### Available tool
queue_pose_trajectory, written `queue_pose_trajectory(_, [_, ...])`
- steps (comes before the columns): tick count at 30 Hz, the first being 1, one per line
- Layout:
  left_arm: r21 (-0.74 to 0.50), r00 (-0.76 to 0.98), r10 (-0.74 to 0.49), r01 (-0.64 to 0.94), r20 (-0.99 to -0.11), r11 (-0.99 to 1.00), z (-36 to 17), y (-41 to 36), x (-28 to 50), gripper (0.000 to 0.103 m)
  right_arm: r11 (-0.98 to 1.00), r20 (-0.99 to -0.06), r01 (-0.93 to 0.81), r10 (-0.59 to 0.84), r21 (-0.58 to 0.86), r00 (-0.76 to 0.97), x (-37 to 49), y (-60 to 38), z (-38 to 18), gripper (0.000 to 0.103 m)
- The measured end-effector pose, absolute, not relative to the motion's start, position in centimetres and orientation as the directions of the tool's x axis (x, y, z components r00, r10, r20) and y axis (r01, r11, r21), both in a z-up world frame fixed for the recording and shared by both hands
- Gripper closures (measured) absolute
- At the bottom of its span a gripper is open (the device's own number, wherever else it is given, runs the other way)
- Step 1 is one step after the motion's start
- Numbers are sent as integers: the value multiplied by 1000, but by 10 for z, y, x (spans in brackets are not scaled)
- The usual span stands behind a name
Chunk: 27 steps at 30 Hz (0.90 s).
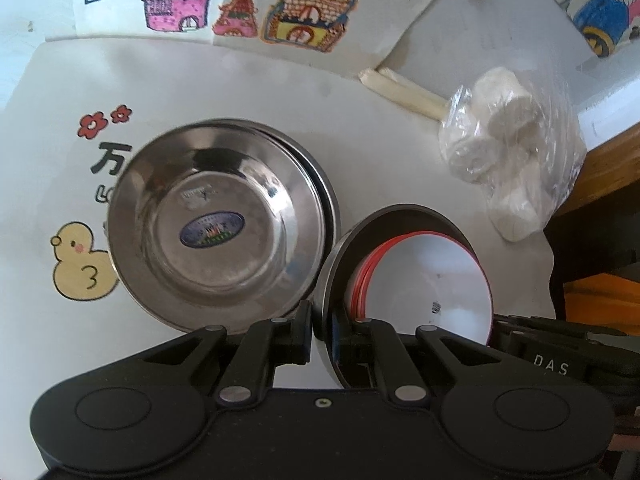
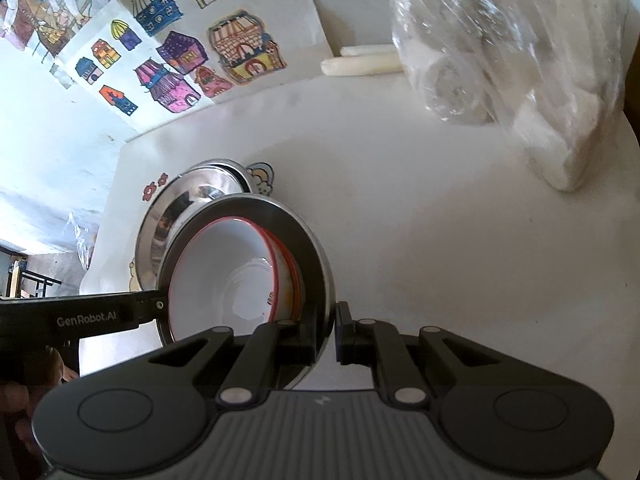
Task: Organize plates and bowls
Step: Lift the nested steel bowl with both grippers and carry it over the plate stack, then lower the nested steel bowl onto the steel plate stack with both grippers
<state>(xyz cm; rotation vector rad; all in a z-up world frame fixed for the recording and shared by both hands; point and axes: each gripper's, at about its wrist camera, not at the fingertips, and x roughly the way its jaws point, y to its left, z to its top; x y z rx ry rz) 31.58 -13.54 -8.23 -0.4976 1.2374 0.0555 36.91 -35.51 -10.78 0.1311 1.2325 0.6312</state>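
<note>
A dark-lined steel bowl [image 1: 400, 220] holds stacked white bowls with red rims [image 1: 424, 280]. My left gripper [image 1: 320, 336] is shut on this bowl's left rim. My right gripper [image 2: 326, 334] is shut on the same bowl's right rim [image 2: 320, 264], and the white bowls show inside it in the right wrist view [image 2: 232, 272]. Both hold the bowl just above the table. To its left a stack of shiny steel plates [image 1: 218, 224] sits on the white table [image 1: 240, 92]; it also shows in the right wrist view [image 2: 176, 212]. The left gripper's body [image 2: 88, 318] enters from the left.
A clear bag of white rolls [image 1: 512, 152] lies at the right [image 2: 516, 68]. White sticks [image 1: 404, 90] lie behind it. Coloured house drawings [image 1: 240, 4] lie at the back. The table's right edge [image 1: 552, 240] drops off near a wooden surface.
</note>
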Motion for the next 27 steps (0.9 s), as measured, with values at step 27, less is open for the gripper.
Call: queue_pose_trajectory(27, [-306,371,-155,-394,-916,866,-68,-60,304,97,768,-820,-470,553,434,148,378,-279,-101,93])
